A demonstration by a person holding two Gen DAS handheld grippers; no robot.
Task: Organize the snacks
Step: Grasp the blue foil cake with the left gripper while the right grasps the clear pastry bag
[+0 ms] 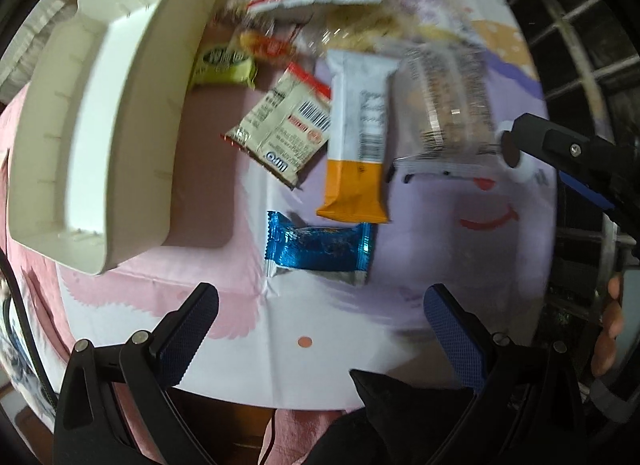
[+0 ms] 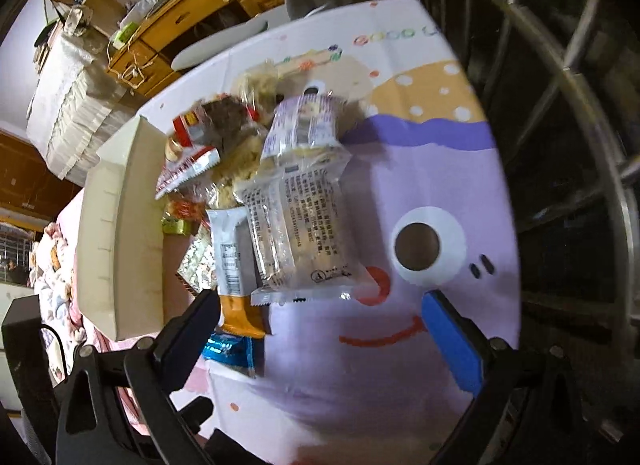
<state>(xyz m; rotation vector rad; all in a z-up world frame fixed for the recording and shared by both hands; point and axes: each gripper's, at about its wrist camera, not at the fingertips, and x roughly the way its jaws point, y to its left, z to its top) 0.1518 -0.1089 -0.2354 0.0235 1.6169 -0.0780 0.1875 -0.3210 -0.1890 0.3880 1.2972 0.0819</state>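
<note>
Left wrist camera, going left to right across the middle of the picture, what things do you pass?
White tray → cream packet with a barcode → white and orange bar wrapper → clear packet with printed text → the right gripper reaching in from the right edge.

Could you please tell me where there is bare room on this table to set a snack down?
Free: the white tray, and the cloth right of the blue packet, around the cartoon smile. Crowded: the snack heap at the far end, beside the tray.
</note>
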